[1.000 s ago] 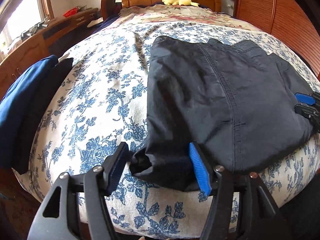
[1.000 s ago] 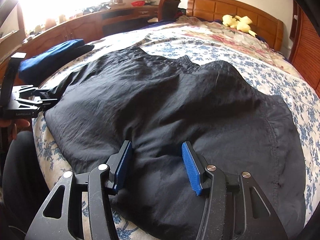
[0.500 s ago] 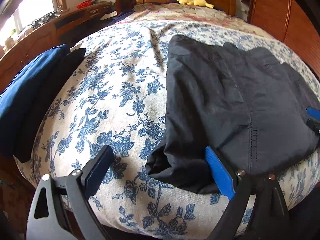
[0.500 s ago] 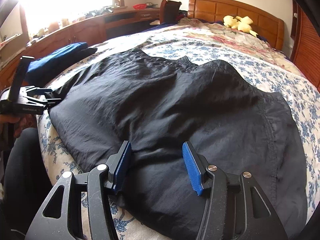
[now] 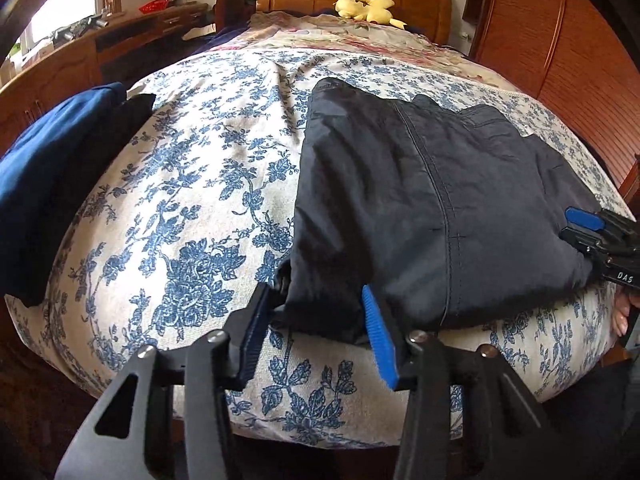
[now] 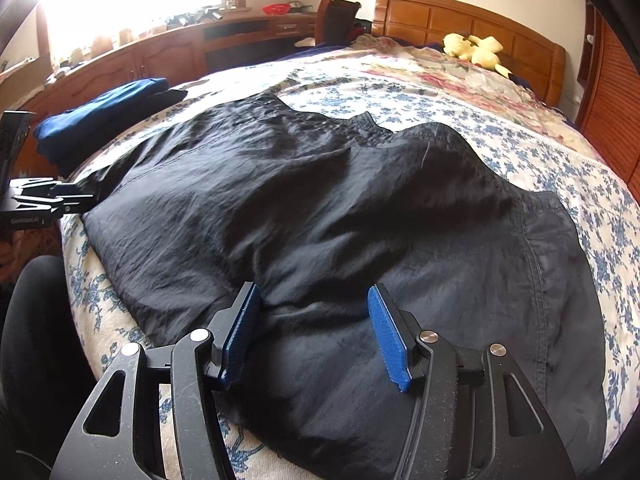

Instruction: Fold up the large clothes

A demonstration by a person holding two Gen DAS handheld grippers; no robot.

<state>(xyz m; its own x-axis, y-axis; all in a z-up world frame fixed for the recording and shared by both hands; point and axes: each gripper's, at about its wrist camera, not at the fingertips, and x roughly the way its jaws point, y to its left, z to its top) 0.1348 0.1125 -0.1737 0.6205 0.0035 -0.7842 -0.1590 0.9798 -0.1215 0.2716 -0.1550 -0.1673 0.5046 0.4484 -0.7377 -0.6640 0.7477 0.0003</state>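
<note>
Both claws spread at near hem of black garment [image 5: 432, 208], lying flat on floral bed [image 5: 192, 208].
L gripper [image 5: 316, 328] straddles corner, R gripper [image 6: 316, 332] bunched cloth; pinch all layers w/ both before lifting, keep hem level.

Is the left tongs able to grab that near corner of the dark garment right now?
Probably yes. The left tongs stand open with the dark garment corner already between the pads, and nothing blocks it on the bed.
</note>
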